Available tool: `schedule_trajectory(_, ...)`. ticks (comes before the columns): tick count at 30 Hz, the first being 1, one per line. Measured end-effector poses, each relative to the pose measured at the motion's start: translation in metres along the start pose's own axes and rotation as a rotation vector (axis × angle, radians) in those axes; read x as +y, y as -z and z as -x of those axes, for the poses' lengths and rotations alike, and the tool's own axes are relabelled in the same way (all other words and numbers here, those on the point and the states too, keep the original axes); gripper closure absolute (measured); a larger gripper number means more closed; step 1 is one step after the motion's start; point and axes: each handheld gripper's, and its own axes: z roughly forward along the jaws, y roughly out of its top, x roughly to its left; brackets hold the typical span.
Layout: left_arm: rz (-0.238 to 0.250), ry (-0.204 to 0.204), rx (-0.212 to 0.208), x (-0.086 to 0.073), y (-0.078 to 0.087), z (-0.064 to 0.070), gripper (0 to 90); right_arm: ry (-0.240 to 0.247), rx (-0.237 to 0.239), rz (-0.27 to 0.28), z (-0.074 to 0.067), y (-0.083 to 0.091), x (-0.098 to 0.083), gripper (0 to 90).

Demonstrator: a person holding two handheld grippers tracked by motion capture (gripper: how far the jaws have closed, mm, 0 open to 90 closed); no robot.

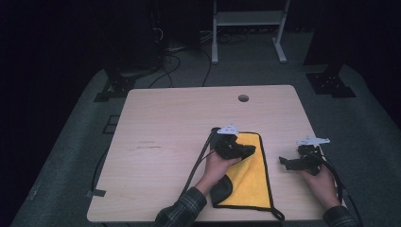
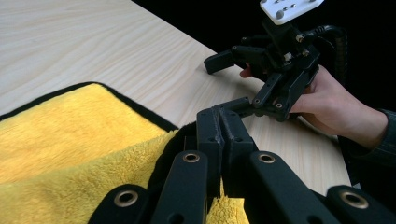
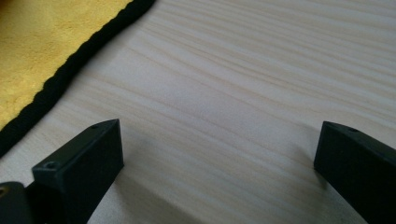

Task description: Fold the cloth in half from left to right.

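A yellow cloth (image 1: 248, 182) with a black hem lies on the pale wooden table (image 1: 165, 123), right of the middle near the front edge. Its near left corner (image 1: 222, 189) is folded over. My left gripper (image 1: 249, 150) reaches over the cloth's upper part, shut on a fold of the cloth (image 2: 70, 140). In the left gripper view its jaws (image 2: 223, 120) press together with yellow pile bunched under them. My right gripper (image 1: 283, 163) hovers over bare wood just right of the cloth, open and empty (image 3: 215, 149). The cloth's hem (image 3: 60, 77) crosses the right gripper view's upper left. The right gripper (image 2: 219, 86) also shows from the left one.
A round cable hole (image 1: 243, 98) sits near the table's far edge. Behind the table stand a white frame (image 1: 246, 19) and dark stands, with cables on the grey floor. A bit of tape (image 1: 97, 193) marks the front left corner. Bare tabletop spreads left of the cloth.
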Motion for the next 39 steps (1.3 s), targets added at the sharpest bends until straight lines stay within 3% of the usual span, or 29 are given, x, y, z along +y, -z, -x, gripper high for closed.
schedule_trajectory(5,-0.004,0.004,-0.011,0.002,-0.010,0.002,87.8,0.001,0.000,0.000,0.000,0.000,0.000,0.5)
schedule_trajectory(15,-0.059,0.029,-0.030,0.005,-0.032,0.004,87.8,0.002,0.002,0.000,0.000,0.000,0.000,0.5)
schedule_trajectory(21,-0.105,0.029,-0.002,0.004,-0.047,0.002,87.8,0.002,0.002,0.000,0.000,0.000,0.000,0.5)
schedule_trajectory(26,-0.191,0.024,0.046,0.002,-0.060,0.002,87.6,0.003,0.003,0.000,0.000,0.000,0.000,0.5)
schedule_trajectory(30,-0.227,0.005,0.070,0.000,-0.067,0.005,84.1,0.004,0.003,0.000,0.000,0.000,0.000,0.5)
schedule_trajectory(35,-0.183,-0.017,0.058,0.005,-0.056,0.009,71.3,0.004,0.004,0.000,0.000,0.000,0.000,0.5)
schedule_trajectory(36,-0.161,-0.034,0.065,0.009,-0.043,0.010,69.6,0.004,0.004,0.000,0.000,0.000,0.000,0.5)
schedule_trajectory(37,-0.161,-0.034,0.065,0.009,-0.043,0.010,67.6,0.004,0.004,0.000,0.000,0.000,0.000,0.5)
schedule_trajectory(39,-0.129,-0.046,0.081,0.014,-0.018,0.009,61.8,0.002,0.005,-0.002,0.000,0.000,0.000,0.5)
